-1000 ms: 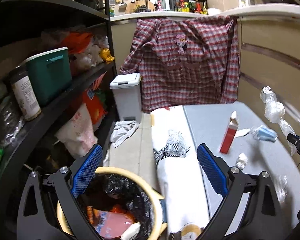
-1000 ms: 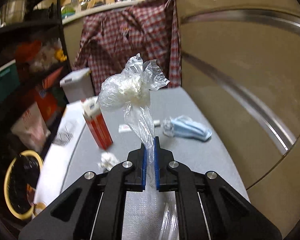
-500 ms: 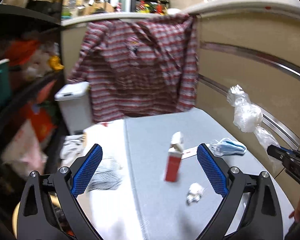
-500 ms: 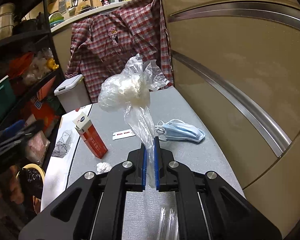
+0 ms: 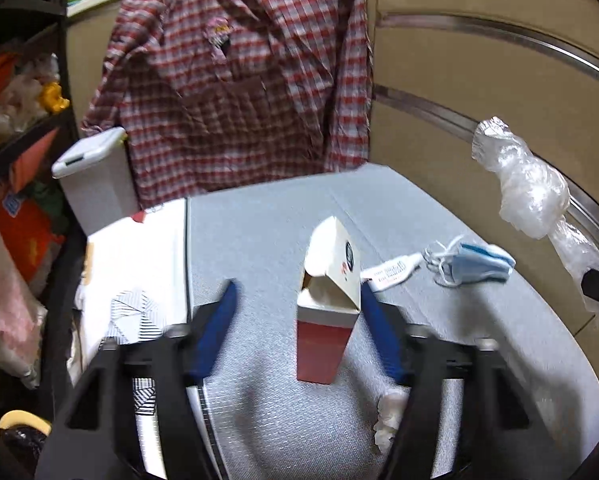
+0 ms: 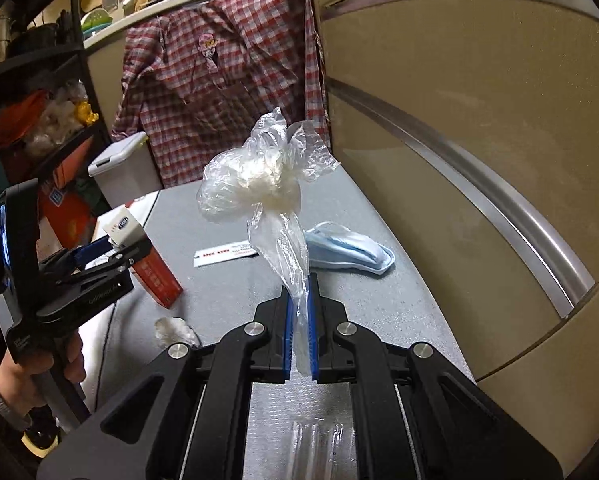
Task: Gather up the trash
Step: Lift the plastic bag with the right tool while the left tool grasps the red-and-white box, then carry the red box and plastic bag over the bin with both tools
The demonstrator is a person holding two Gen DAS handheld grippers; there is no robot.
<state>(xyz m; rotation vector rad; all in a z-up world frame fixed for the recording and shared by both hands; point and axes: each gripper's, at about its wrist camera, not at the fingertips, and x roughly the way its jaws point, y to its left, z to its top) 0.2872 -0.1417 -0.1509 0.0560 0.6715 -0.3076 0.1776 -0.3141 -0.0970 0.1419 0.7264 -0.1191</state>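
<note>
In my right gripper I hold the tail of a clear plastic bag; the jaws are closed on it and the bag stands up above them, over the grey table. My left gripper has just been closing its jaws around the red carton. The carton stands upright between the pads with its top flap open. The right pad looks to be at its side, the left pad is apart from it, so I judge it is not gripped yet.

As for progress, I judge the task is in the middle. One piece is in my right jaws but not in a bin, one piece is about to be gripped, and the rest lies on the table.

Near me, just beside the carton, I count one crumpled white paper ball. Behind the carton there is one white printed strip, and next to it one blue face mask. So five pieces of trash in all: one bag, one carton, one ball, one strip, one mask.

Far at the left stands one small white lidded bin, past the table edge. At the bottom left I see a part of one yellow rim, maybe another bin.
</note>
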